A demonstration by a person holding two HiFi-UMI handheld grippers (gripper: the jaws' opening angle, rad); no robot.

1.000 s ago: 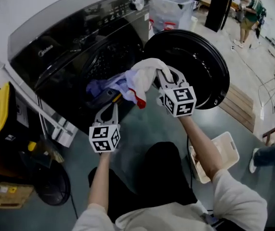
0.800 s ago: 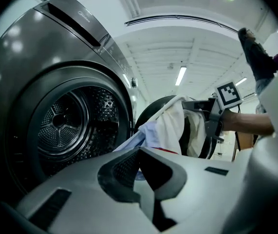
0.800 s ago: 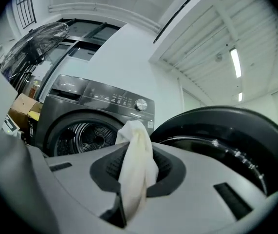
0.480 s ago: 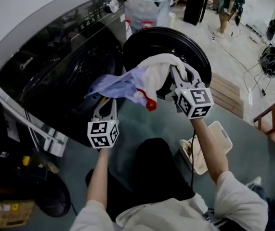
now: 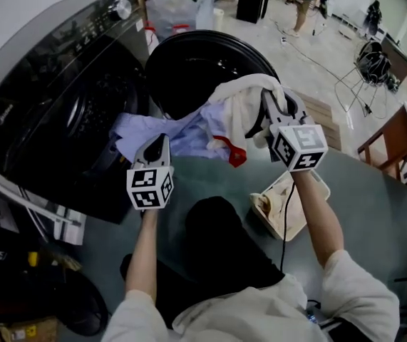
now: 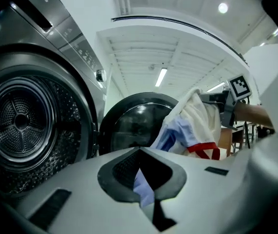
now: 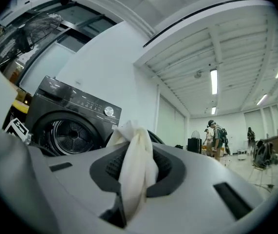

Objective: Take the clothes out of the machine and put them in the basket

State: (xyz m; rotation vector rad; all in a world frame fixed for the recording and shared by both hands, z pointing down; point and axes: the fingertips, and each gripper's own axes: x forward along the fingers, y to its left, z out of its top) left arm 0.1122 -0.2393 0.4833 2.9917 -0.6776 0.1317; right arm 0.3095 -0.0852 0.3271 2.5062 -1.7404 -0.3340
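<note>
The washing machine (image 5: pixel 46 98) is standing to the left of both grippers, with its drum (image 6: pixel 19 123) showing in the left gripper view. Its round door (image 5: pixel 189 59) is hanging open just beyond the grippers. The clothes are stretching between the two tools, clear of the drum mouth. A blue garment (image 5: pixel 182 132) is running from the left gripper (image 5: pixel 156 141). A cream garment (image 5: pixel 240 102) with red trim (image 5: pixel 232 152) is draping from the right gripper (image 5: pixel 273 100). The left gripper is clamping a fold of the blue cloth. The right gripper is pinching a bunch of the cream cloth, which is spilling over its jaws. The basket (image 5: pixel 289 205) is lying on the floor below the right gripper, nearer the person. Against the frame a second earlier, the bundle is no longer trailing into the drum opening. Both grippers are sitting further from the machine, and the basket is lying closer under the right arm.
</note>
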